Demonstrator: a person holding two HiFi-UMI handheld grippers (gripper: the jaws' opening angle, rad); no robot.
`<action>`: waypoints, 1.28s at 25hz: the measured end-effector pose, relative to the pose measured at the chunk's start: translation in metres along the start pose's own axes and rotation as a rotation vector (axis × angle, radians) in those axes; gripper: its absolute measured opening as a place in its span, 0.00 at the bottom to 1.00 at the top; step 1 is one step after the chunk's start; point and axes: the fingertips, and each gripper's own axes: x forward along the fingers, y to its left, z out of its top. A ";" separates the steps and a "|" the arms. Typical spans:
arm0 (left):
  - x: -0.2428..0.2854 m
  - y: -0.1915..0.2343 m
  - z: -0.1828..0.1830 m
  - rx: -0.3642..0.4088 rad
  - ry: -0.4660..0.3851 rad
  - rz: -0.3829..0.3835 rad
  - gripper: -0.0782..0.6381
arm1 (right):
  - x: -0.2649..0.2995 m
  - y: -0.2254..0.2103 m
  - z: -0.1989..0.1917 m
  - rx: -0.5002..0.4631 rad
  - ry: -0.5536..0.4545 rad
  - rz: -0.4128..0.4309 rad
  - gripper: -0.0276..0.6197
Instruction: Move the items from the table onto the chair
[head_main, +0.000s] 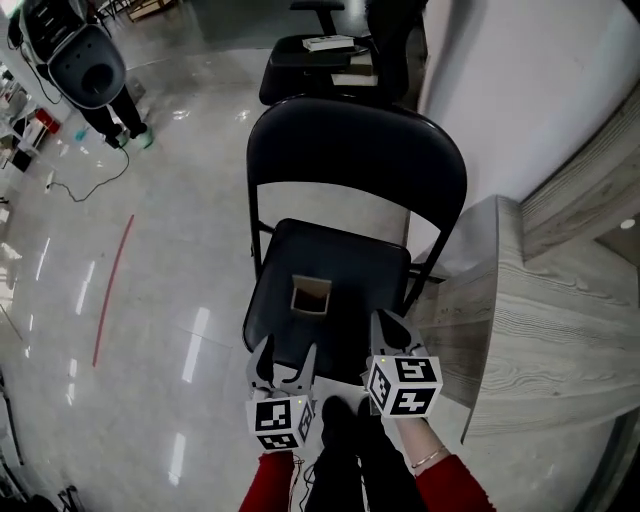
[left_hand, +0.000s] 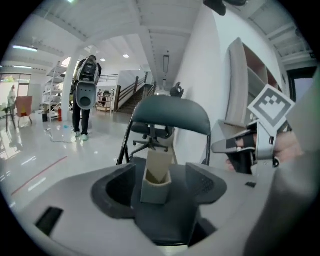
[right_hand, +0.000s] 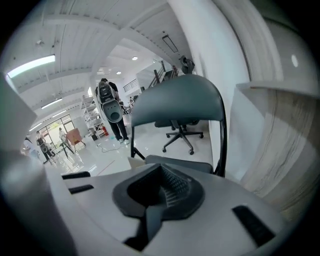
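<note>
Small tan open-topped cardboard box (head_main: 311, 296) is sitting upright on the seat of the black folding metal chair (head_main: 350, 165), centre of the head view, slightly toward the seat's front edge. It's already on the chair, so I'm judging this item's move as done.

Left gripper (head_main: 286, 358) is hovering just short of the box, lower centre of the head view. Its jaws are standing spread. In the left gripper view the box (left_hand: 156, 182) is lining up in the gap between them, with daylight on both sides and no pad touching it.

Right gripper (head_main: 392, 330) is sitting just right of the left one, over the seat's front right corner. Its jaws are pressed together with nothing between them.

The light grey wood-grain table (head_main: 540, 320) is filling the right side of the head view. I'm not seeing any items on the part in frame.

Handling call on the box:
- It's looking very light and thin-walled, with one flap or wall standing taller at the back.
- It's probably caving in under a hard squeeze and tipping easily if nudged at the rim.
- For a regrip I'm suggesting two opposite side walls, low down near the base where the folds are stiffening it, with light pressure.
- The surface is looking matte, so slip isn't worrying me. Crushing is the bigger risk.
</note>
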 end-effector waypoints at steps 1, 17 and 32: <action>-0.013 -0.005 0.023 0.015 -0.019 -0.009 0.51 | -0.014 0.011 0.012 -0.007 -0.009 0.020 0.05; -0.129 -0.077 0.230 0.106 -0.219 -0.115 0.12 | -0.192 0.092 0.164 -0.244 -0.279 0.269 0.05; -0.155 -0.103 0.253 0.125 -0.301 -0.146 0.12 | -0.236 0.066 0.191 -0.235 -0.391 0.247 0.05</action>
